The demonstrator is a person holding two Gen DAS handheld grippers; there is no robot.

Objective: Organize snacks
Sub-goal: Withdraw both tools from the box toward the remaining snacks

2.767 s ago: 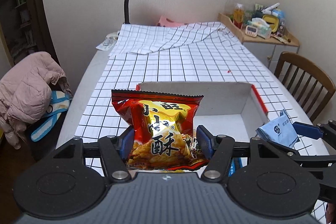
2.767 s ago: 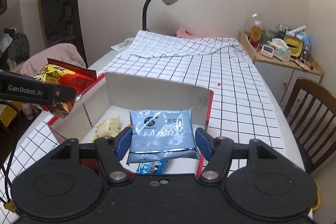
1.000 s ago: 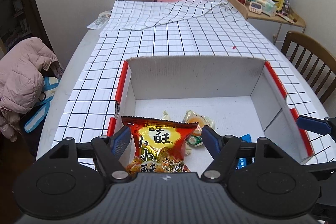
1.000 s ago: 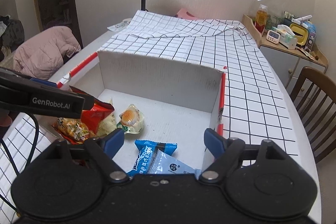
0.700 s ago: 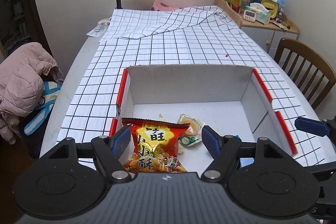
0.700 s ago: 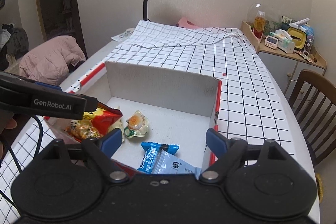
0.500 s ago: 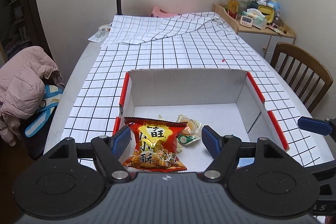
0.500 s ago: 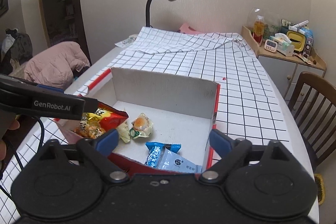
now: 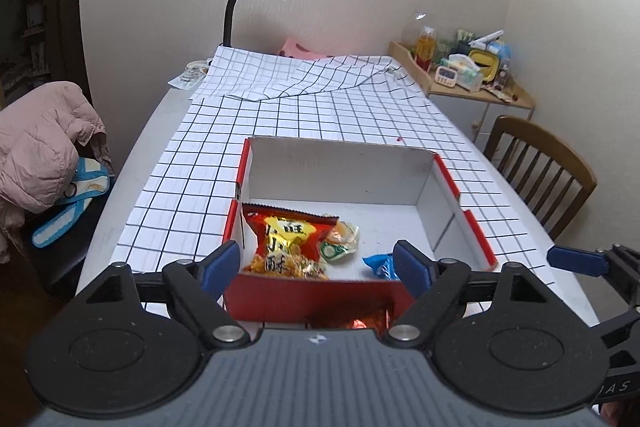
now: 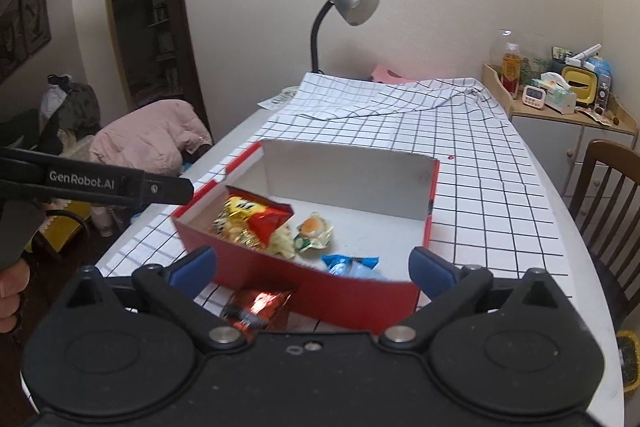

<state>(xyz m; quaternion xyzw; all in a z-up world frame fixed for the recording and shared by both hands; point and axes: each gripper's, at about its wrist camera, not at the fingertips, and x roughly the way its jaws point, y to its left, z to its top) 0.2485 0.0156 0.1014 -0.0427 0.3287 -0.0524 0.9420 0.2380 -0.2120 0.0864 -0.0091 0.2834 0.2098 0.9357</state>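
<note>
Right wrist view: the right gripper (image 10: 312,269) is opening wide with nothing between its pads, and a red foil packet (image 10: 256,309) lies just below them, outside the red box (image 10: 320,291), slanting toward the near wall. The left gripper (image 9: 318,269), also opening empty, looks farther off.

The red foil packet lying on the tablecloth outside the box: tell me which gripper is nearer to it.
Right. The red foil packet lies just in front of the right gripper, toward its left finger. The left gripper hovers before the box's left part, with the packet off toward its right finger.
</note>
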